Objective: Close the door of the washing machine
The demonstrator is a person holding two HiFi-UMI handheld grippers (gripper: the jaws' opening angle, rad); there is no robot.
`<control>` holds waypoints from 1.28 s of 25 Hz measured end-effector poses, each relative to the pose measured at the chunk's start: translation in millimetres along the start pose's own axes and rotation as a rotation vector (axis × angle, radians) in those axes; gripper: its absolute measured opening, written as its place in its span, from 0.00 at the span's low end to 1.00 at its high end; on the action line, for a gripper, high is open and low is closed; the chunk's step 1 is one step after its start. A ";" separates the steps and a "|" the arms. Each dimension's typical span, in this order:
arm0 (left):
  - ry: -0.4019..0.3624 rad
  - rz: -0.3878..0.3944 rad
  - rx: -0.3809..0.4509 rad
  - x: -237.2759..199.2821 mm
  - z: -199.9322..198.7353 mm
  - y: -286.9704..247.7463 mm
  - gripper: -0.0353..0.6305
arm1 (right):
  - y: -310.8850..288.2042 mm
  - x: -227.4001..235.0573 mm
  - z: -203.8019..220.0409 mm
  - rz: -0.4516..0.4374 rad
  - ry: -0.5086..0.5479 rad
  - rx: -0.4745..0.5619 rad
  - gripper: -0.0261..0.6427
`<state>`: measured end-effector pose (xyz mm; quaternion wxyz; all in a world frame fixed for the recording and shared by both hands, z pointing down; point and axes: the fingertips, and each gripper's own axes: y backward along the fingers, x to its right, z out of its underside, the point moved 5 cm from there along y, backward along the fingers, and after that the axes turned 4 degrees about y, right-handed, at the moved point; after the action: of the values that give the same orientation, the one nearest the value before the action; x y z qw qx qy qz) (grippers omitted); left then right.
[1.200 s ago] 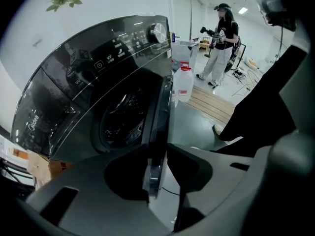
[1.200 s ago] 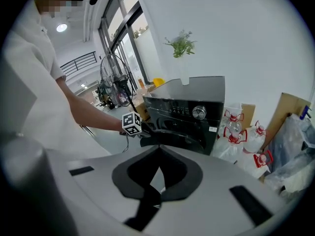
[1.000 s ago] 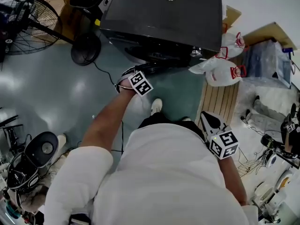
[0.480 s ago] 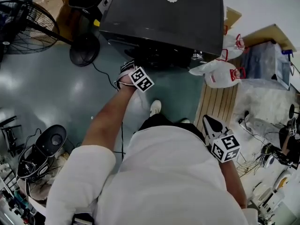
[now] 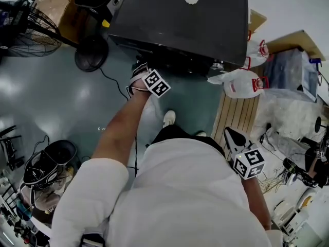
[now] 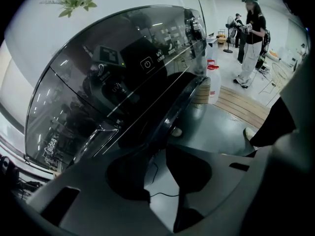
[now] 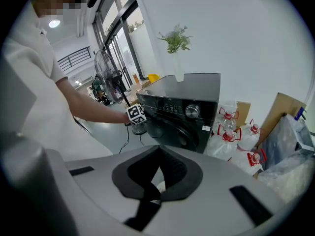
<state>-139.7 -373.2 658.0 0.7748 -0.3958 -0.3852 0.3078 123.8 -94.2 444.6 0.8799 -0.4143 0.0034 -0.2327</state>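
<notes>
Since my left gripper [image 6: 156, 167] has its jaws spread and only floor [image 6: 224, 127] and a cable [image 6: 162, 194] show in the gap, I'm pinching nothing; this is a push, not a grab. One jaw sits right by the dark rim of the door [image 6: 170, 114]; touching or not, can't tell. My right gripper [image 7: 156, 168] hangs low at my side, jaws pressed together, empty, well apart from the machine. The door looks nearly flat against the front of the washing machine [image 5: 180, 19], but I judge it still slightly ajar, not latched.

Risks:
- The jaw tip could slip off the rim, since it's curved, glossy and met at a slant, and the door would then swing back out.
- Too soft a push and the latch likely won't catch, so the door rebounds.
- A jaw tip left ahead of the rim could get nipped between door and front panel.
- The cable lies on the floor under the gripper and could snag my foot if I step in.

Versus a second ago, my left gripper is closer in to the machine front. The door, which stuck out more then, is swung closer to shut. My right gripper is about where it was. The fan [image 5: 31, 24] sits further toward the frame corner, which I read as my head shifting.
</notes>
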 end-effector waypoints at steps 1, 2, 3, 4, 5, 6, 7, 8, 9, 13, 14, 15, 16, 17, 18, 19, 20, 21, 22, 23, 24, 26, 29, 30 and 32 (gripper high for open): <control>0.003 0.000 0.000 -1.6 -1.2 -1.2 0.23 | -0.8 1.1 -0.8 0.000 -0.002 -0.002 0.05; 0.005 0.000 0.001 -3.3 -2.5 -2.3 0.23 | -1.7 2.1 -1.5 0.000 -0.004 -0.004 0.05; 0.007 0.000 0.002 -5.4 -3.9 -3.4 0.23 | -2.6 3.0 -2.3 -0.001 -0.007 -0.006 0.05; 0.009 -0.001 0.003 -7.6 -5.6 -4.4 0.23 | -3.6 3.8 -3.1 -0.002 -0.010 -0.007 0.05; 0.011 -0.002 0.004 -9.5 -7.4 -5.3 0.23 | -4.5 4.7 -3.8 -0.003 -0.012 -0.009 0.05; 0.012 -0.002 0.006 -10.8 -8.8 -6.1 0.23 | -5.4 5.6 -4.3 -0.004 -0.015 -0.011 0.05; 0.012 -0.002 0.007 -11.5 -9.7 -6.7 0.23 | -6.4 6.5 -4.7 -0.005 -0.017 -0.012 0.05; 0.012 -0.001 0.009 -11.8 -9.9 -6.9 0.23 | -7.6 7.2 -5.1 -0.006 -0.019 -0.012 0.05; 0.012 -0.001 0.012 -11.7 -9.6 -6.8 0.23 | -8.9 8.0 -5.5 -0.007 -0.022 -0.013 0.05; 0.025 0.007 0.025 -11.5 -10.2 -7.1 0.24 | -14.8 13.5 -9.0 -0.017 -0.023 -0.016 0.05; 0.028 0.009 0.026 -12.0 -11.4 -7.4 0.24 | -16.3 14.7 -10.4 -0.020 -0.021 -0.017 0.05; 0.028 0.011 0.026 -12.5 -12.4 -7.7 0.24 | -17.7 15.4 -11.9 -0.023 -0.020 -0.019 0.05; 0.029 0.012 0.025 -13.0 -13.0 -7.9 0.24 | -19.2 15.7 -13.3 -0.027 -0.018 -0.020 0.05; 0.032 0.014 0.024 -13.8 -13.4 -8.1 0.24 | -20.9 16.0 -14.9 -0.031 -0.016 -0.021 0.05; 0.035 0.017 0.023 -14.4 -13.6 -8.3 0.24 | -22.7 16.7 -16.6 -0.035 -0.014 -0.022 0.05; 0.037 0.019 0.024 -14.5 -13.7 -8.4 0.24 | -24.3 17.4 -18.0 -0.038 -0.012 -0.022 0.05; 0.038 0.020 0.026 -14.0 -13.7 -8.5 0.24 | -25.5 18.0 -19.1 -0.041 -0.011 -0.022 0.05; 0.036 0.021 0.025 -13.6 -13.6 -8.7 0.24 | -26.5 18.3 -20.0 -0.044 -0.010 -0.023 0.05; 0.034 0.022 0.023 -13.3 -13.5 -8.9 0.24 | -27.3 18.3 -20.8 -0.047 -0.008 -0.023 0.05; 0.031 0.023 0.020 -13.2 -13.4 -8.9 0.24 | -27.9 18.3 -21.5 -0.050 -0.007 -0.023 0.05; 0.029 0.024 0.019 -13.2 -13.3 -8.6 0.24 | -28.5 18.4 -22.0 -0.052 -0.006 -0.023 0.05; 0.026 0.022 0.020 -13.7 -13.1 -8.1 0.24 | -30.1 18.7 -22.5 -0.055 -0.004 -0.023 0.05; 0.023 0.020 0.018 -14.5 -12.7 -7.5 0.24 | -30.8 17.0 -21.0 -0.056 0.001 -0.018 0.05; 0.022 0.022 0.016 -14.3 -12.4 -7.3 0.24 | -29.9 16.2 -20.0 -0.056 0.000 -0.017 0.05; 0.025 0.027 0.009 -14.5 -12.0 -7.2 0.24 | -27.3 15.4 -18.6 -0.053 -0.003 -0.012 0.05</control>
<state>-135.8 -392.6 654.3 0.7771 -0.4013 -0.3687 0.3148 122.7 -129.1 455.3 0.8708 -0.4200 -0.0077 -0.2554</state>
